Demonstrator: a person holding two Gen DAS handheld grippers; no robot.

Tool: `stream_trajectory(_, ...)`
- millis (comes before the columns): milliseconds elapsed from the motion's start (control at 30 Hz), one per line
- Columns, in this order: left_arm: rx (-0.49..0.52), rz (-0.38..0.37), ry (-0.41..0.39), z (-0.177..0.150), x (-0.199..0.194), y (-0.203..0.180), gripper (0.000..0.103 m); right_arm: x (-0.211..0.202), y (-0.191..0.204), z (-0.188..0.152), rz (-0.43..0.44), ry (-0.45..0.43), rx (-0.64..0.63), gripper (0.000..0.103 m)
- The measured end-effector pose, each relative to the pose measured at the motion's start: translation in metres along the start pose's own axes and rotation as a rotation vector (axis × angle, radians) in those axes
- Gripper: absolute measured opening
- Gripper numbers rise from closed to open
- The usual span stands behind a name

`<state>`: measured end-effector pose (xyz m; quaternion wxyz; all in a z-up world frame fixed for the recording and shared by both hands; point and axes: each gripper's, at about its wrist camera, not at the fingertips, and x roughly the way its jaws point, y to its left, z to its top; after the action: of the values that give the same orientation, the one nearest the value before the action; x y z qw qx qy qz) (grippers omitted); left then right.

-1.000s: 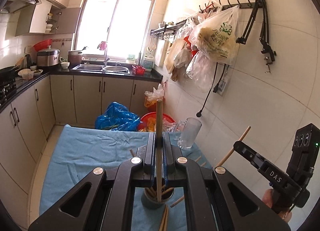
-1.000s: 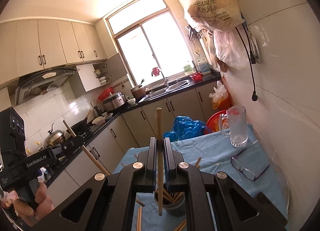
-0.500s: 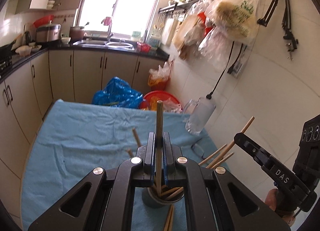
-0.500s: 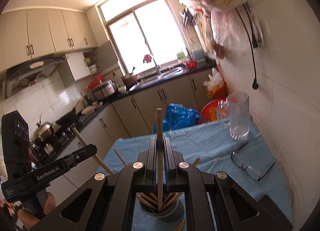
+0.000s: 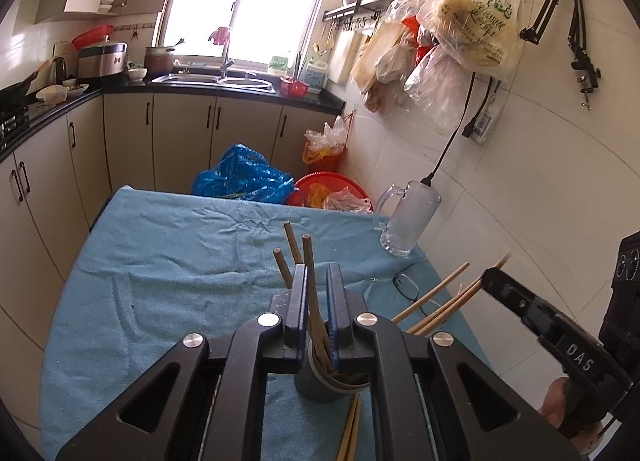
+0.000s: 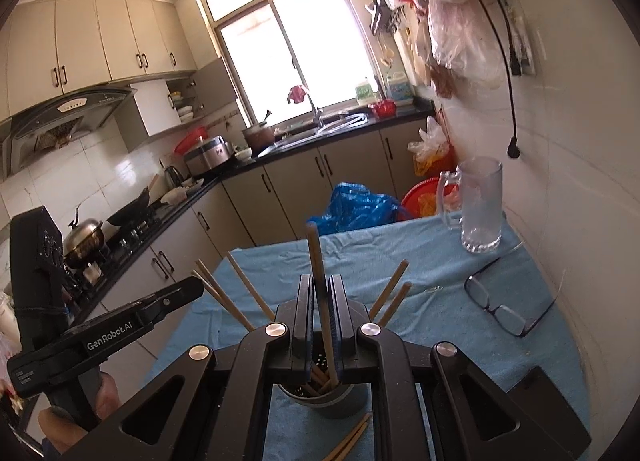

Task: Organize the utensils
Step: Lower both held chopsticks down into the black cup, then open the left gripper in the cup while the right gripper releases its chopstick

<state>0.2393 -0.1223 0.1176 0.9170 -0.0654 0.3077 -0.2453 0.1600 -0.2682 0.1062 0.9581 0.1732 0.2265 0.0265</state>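
A grey perforated cup [image 5: 316,389] [image 6: 336,401] stands on the blue cloth and holds several wooden chopsticks fanned outward. My left gripper [image 5: 318,267] hovers right over it. Its jaws are opening, and one chopstick [image 5: 312,289] leans loose across the gap with its lower end in the cup. My right gripper [image 6: 320,277] sits over the same cup from the other side. Its jaws are opening too, around a tilted chopstick [image 6: 316,257] whose foot rests in the cup. A pair of chopsticks [image 5: 350,429] [image 6: 348,441] lies on the cloth by the cup.
The table's blue cloth [image 5: 160,281] also carries a glass mug [image 5: 408,221] [image 6: 480,209] and folded glasses [image 5: 406,287] [image 6: 496,309] by the tiled wall. Plastic bags hang above. A blue bag and red basket sit on the floor beyond; cabinets run along the left.
Both grippers came down onto the cup with their chopsticks. The sticks stood upright in tight jaws before; now each leans in a small gap with its end in the cup.
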Motion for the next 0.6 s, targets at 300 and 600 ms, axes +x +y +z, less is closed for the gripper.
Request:
stream_trajectory(300, -0.048, 0.065, -0.095, -0.025, -0.05, 0.019, 0.04, -0.056, -0.007, -0.019, -0.025, -0.097, 0.008, 0.049)
stream_trajectory(600, -0.151, 0.213, -0.008, -0.106, -0.052, 0.076, 0.051, -0.043, -0.023, -0.096, -0.09, 0.023, 0.022, 0.081)
